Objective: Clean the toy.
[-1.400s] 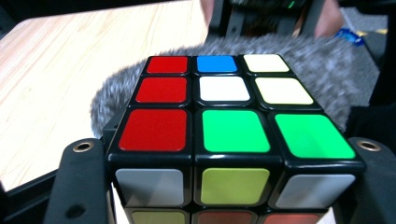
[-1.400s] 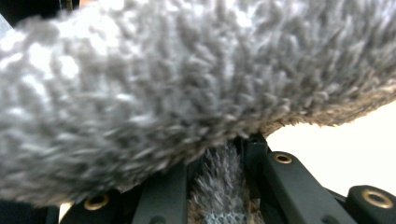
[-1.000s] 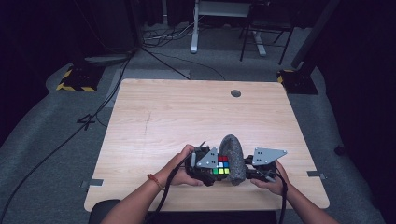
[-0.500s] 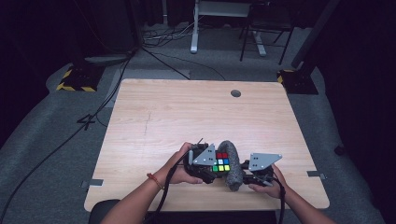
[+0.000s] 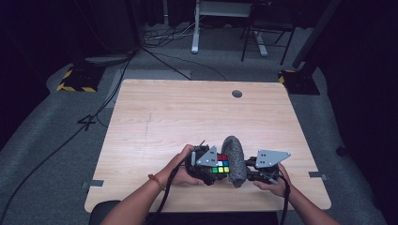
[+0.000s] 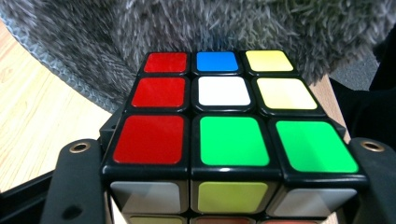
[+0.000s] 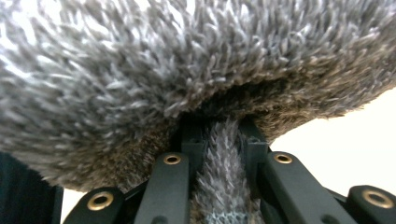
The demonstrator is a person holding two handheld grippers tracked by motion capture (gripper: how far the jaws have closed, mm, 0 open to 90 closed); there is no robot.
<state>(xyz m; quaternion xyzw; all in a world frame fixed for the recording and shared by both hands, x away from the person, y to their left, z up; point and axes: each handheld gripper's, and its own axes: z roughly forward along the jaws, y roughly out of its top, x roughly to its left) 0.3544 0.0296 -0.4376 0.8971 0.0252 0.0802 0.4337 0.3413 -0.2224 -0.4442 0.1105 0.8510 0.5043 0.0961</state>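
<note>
A scrambled Rubik's cube sits between the jaws of my left gripper, which is shut on its sides near the table's front edge. Right beside it stands a grey furry mat, folded upright into an arch. My right gripper is shut on a pinched fold of that mat, whose fur hangs over its jaws. The cube's far face touches or nearly touches the mat's fur.
The wooden table has a round cable hole at the back right. Both hands are close to the front edge. Beyond the table lie floor cables, a desk leg and yellow-black striped bases.
Both grippers, with the cube and the mat, have shifted slightly toward the front of the table. The mat has been lifted more upright, and the cube has stayed pressed beside it.
</note>
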